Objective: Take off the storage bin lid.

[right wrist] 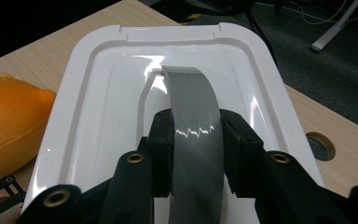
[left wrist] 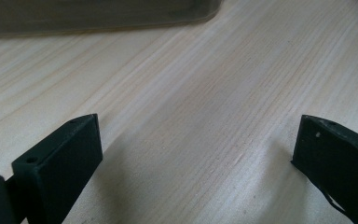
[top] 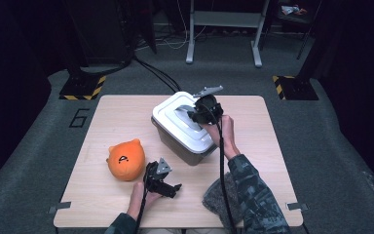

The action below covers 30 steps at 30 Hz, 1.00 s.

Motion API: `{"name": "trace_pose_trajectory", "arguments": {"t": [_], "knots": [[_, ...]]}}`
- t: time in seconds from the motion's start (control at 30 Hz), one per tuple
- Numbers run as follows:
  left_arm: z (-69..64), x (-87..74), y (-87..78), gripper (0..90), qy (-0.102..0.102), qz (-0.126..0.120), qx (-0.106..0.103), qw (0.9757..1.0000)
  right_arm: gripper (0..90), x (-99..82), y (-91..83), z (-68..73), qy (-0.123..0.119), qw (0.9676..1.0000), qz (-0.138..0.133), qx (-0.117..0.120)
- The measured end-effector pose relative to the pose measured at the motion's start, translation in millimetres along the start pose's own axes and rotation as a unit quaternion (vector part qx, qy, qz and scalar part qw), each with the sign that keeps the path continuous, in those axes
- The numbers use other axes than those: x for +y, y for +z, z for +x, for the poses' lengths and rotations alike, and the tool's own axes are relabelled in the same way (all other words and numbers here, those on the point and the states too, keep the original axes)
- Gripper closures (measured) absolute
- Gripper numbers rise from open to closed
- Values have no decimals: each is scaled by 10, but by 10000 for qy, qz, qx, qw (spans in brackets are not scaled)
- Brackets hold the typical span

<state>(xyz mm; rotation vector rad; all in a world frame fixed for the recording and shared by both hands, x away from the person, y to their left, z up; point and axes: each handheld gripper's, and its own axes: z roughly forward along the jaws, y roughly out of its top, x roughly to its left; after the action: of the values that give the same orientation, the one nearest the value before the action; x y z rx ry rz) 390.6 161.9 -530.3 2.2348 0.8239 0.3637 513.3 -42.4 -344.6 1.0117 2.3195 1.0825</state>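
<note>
Tabletop [top: 126,112] of pale wood carries a grey storage bin [top: 175,141] under a white lid [top: 173,111], set near the middle. An orange plush toy [top: 125,159] lies to its left, a grey cloth [top: 219,197] at the near edge. The right gripper [right wrist: 196,140] has its jaws clamped across the lid's grey handle [right wrist: 189,93], whose long axis runs straight away from them. The left gripper [top: 168,187] rests beside the plush, jaws wide apart over bare wood.
</note>
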Motion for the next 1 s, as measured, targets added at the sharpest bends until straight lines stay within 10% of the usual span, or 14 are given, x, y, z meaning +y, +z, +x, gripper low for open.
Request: {"name": "trace_pose_trajectory", "arguments": {"t": [1.0], "knots": [[-1,-1,5,10,-13,-37,3,10000,667,-148,-527,-290,161,9988,-247,-386]]}}
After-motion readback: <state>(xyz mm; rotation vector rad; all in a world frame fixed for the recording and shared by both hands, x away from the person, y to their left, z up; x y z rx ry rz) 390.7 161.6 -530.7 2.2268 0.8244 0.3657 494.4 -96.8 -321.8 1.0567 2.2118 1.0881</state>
